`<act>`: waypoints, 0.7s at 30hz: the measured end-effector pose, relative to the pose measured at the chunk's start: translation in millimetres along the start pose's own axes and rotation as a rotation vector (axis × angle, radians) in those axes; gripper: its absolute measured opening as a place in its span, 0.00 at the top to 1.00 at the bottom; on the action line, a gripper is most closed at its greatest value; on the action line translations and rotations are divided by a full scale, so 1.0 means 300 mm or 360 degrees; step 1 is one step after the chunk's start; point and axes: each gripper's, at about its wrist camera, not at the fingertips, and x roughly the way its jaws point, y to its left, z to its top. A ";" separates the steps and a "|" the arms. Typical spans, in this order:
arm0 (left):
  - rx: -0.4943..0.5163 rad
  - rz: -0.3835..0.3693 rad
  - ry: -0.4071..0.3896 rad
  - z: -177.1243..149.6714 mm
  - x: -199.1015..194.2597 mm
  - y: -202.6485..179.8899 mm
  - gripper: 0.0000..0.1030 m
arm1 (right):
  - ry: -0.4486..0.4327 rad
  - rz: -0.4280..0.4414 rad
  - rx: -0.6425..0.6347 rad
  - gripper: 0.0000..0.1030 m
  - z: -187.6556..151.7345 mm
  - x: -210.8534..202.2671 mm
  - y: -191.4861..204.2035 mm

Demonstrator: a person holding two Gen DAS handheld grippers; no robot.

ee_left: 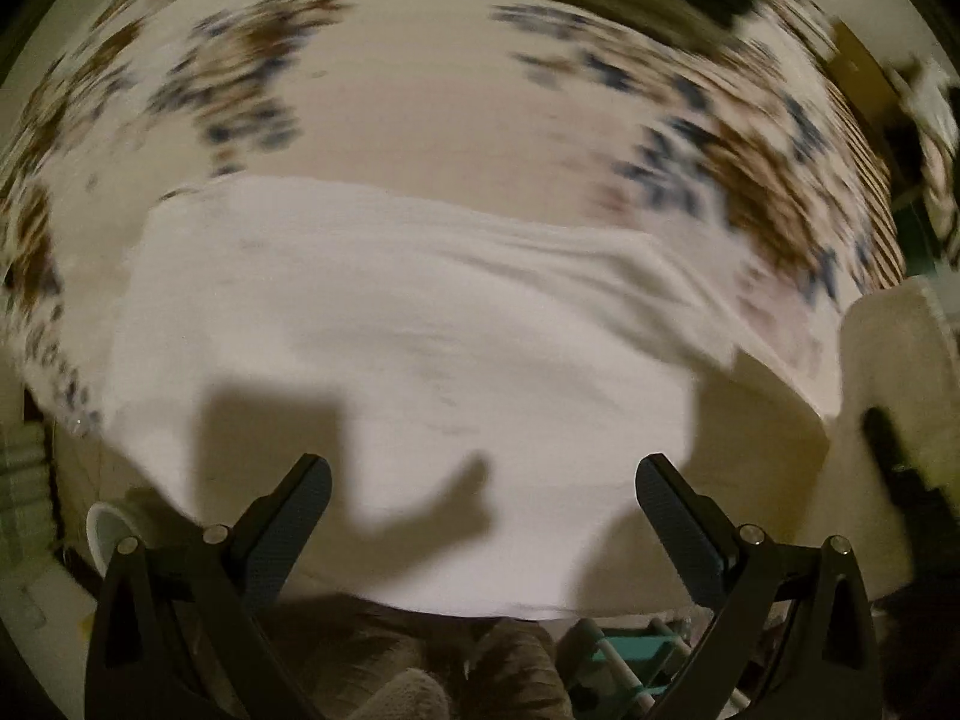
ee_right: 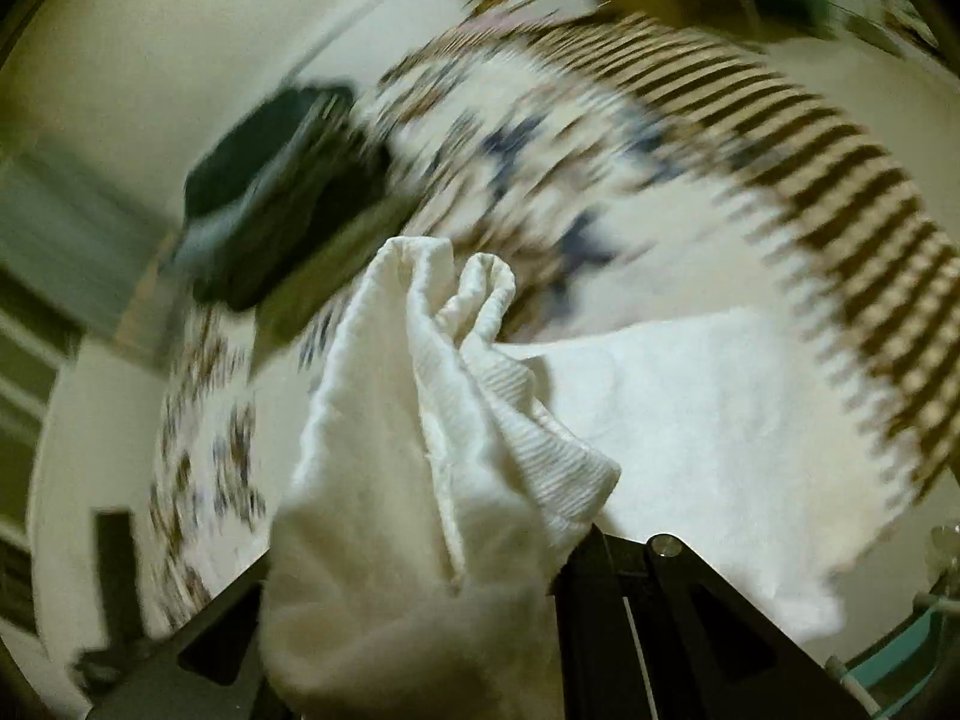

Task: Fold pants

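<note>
The white pants (ee_left: 384,324) lie spread across a patterned bed cover (ee_left: 420,108) in the left wrist view. My left gripper (ee_left: 483,480) is open and empty, just above the near edge of the pants. In the right wrist view my right gripper (ee_right: 414,546) is shut on a bunched part of the white pants (ee_right: 420,450), with ribbed cloth draped over the fingers and hiding the tips. The rest of the pants (ee_right: 690,420) lies flat to the right. Both views are motion-blurred.
The cover has blue and brown flowers and a brown striped border (ee_right: 840,192). A dark object (ee_right: 276,192), blurred, shows at the left of the right wrist view, and another (ee_left: 900,468) at the right edge of the left wrist view. A teal and white rack (ee_left: 630,654) stands below the bed edge.
</note>
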 end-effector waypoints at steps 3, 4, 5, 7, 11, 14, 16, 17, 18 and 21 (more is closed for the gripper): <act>-0.0093 0.0025 -0.0010 0.007 -0.004 0.143 0.00 | 0.0141 -0.0009 -0.0175 0.91 -0.133 0.161 0.153; -0.0125 0.0037 -0.0011 0.011 -0.001 0.188 0.00 | 0.0177 -0.0022 -0.0231 0.91 -0.176 0.204 0.189; -0.0145 0.0039 -0.0012 0.013 -0.003 0.219 0.00 | 0.0215 -0.0044 -0.0294 0.91 -0.221 0.247 0.226; -0.0199 0.0040 -0.0010 0.019 0.000 0.286 0.00 | 0.0333 -0.0149 -0.0446 0.87 -0.325 0.355 0.304; -0.0267 0.0022 -0.0011 0.036 0.004 0.355 0.00 | 0.0585 -0.0307 -0.0618 0.32 -0.447 0.493 0.387; -0.0301 -0.0029 -0.0027 0.052 -0.018 0.374 0.00 | 0.0664 -0.0068 -0.0633 0.13 -0.462 0.442 0.456; -0.0303 -0.0090 -0.0025 0.061 -0.018 0.354 0.00 | 0.0636 0.0025 -0.0542 0.13 -0.434 0.363 0.448; -0.0296 -0.0118 -0.0019 0.062 -0.016 0.342 0.00 | 0.0611 0.0048 -0.0480 0.13 -0.415 0.328 0.428; -0.0280 -0.0149 -0.0004 0.063 -0.003 0.316 0.00 | 0.0569 0.0052 -0.0380 0.11 -0.386 0.276 0.380; -0.0198 -0.0207 0.0040 0.056 0.054 0.225 0.00 | 0.0505 -0.0070 -0.0180 0.11 -0.327 0.180 0.236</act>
